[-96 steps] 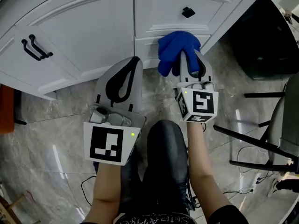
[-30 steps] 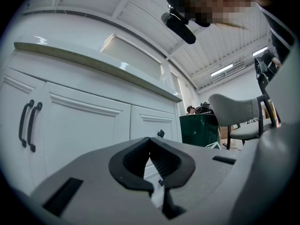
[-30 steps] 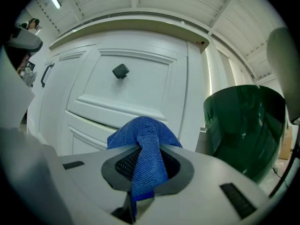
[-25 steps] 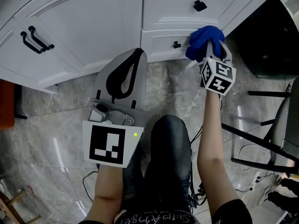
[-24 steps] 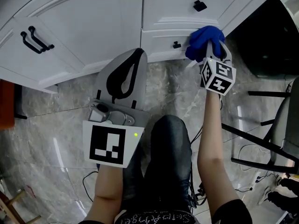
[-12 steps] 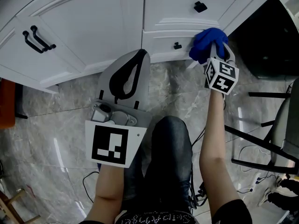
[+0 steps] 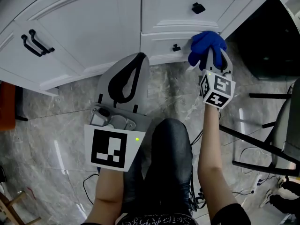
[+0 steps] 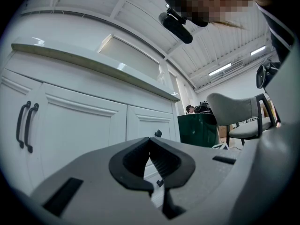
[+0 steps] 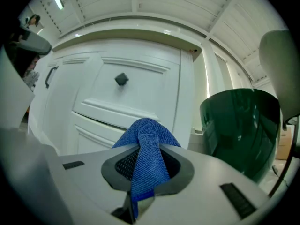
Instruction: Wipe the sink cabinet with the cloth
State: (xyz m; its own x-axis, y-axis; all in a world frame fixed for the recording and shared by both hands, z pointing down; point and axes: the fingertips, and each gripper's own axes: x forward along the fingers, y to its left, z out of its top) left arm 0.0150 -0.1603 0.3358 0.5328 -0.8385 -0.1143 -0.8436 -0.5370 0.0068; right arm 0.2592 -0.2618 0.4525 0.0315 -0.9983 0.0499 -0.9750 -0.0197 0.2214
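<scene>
Right gripper view shows the right hand-held gripper (image 9: pixel 140 179) clamped tight on the blue cloth (image 9: pixel 149 135), which bunches at the white cabinet (image 9: pixel 154 86) below its black knob (image 9: pixel 121 79). Firm, flat pressure and strokes skirting the knob would serve best. The left hand-held gripper (image 8: pixel 151 146) is closed and empty. A green bin (image 9: pixel 239 125) crowds the cabinet's right edge.
</scene>
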